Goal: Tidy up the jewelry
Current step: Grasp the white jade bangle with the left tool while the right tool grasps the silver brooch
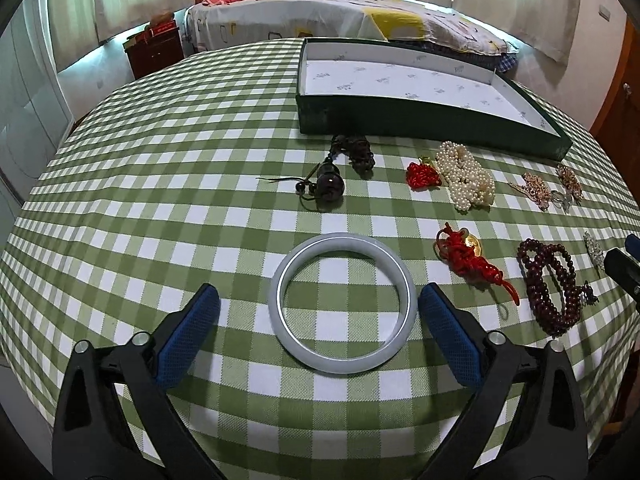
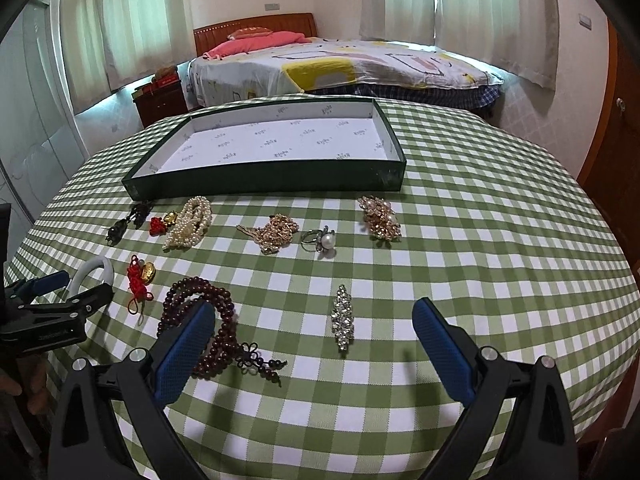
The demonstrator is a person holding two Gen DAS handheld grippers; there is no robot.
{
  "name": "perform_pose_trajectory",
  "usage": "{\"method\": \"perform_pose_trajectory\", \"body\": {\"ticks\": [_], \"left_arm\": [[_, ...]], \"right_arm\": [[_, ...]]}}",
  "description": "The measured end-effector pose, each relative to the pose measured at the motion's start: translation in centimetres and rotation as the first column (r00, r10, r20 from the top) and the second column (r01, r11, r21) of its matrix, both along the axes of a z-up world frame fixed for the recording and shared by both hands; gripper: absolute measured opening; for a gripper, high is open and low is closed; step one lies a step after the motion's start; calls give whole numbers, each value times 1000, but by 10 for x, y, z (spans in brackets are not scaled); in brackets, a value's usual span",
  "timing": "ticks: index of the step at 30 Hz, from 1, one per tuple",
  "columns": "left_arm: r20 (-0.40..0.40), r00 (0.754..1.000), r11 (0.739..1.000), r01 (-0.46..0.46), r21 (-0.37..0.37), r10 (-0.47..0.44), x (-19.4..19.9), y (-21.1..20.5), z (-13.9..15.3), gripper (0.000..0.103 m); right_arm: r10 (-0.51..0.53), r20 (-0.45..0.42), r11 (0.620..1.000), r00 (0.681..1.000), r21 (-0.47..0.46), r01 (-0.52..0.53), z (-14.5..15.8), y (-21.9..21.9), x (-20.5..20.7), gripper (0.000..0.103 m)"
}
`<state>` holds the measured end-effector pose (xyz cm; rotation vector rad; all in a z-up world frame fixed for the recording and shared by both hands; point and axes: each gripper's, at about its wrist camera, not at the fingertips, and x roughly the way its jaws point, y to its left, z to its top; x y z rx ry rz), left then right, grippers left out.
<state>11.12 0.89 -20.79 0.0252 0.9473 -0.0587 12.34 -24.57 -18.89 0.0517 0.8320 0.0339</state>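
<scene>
A pale jade bangle (image 1: 275, 300) lies flat on the green checked tablecloth. My left gripper (image 1: 319, 291) is open around it, one blue pad on each side, neither touching the ring. My right gripper (image 2: 314, 306) is open too and holds nothing. A crystal brooch (image 2: 342, 318) lies on the cloth between its fingers. A dark red bead strand (image 2: 224, 332) lies partly behind its left finger. The dark green box (image 2: 264, 178) with a white printed lining stands empty at the back.
More pieces lie in front of the box: a pearl strand (image 2: 190, 224), a red knot charm with a gold piece (image 2: 140, 276), a dark bead pendant (image 1: 328, 180), two gold brooches (image 2: 276, 232) (image 2: 380, 218) and a pearl ring (image 2: 322, 240). A bed stands behind the table.
</scene>
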Motion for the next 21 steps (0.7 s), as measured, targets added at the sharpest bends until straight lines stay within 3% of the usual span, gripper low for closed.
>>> {"method": "perform_pose_trajectory", "body": {"ticks": [4,12,14,15,16,21], "left_arm": [[27,999,1000,21,-3,-21,-7,-2,4,69],[31,999,1000,25,-2,-25,-5,-1,6,69],[35,999,1000,24,-2,-24,-6,-1,6,69],[40,999,1000,23,-3,-23,-6,-1,7,69],[45,999,1000,22,-1,-22,-7,-1,8,69],[64,998,1000,23,11,-24,-9,-2,12,69]], "right_arm": [[-13,-3,1000,1000,9,13,-2,-5,1,96],[-36,-13,999,999,30,36,-8,-16,2,94],[-35,-15,999,999,37,35,-9,-17,3,75],[-32,-24,998,999,49,33,-11,-18,4,54],[-32,-37,998,999,60,34,-13,-20,5,49],[-16,-57,997,998,80,21,-20,-19,10,42]]}}
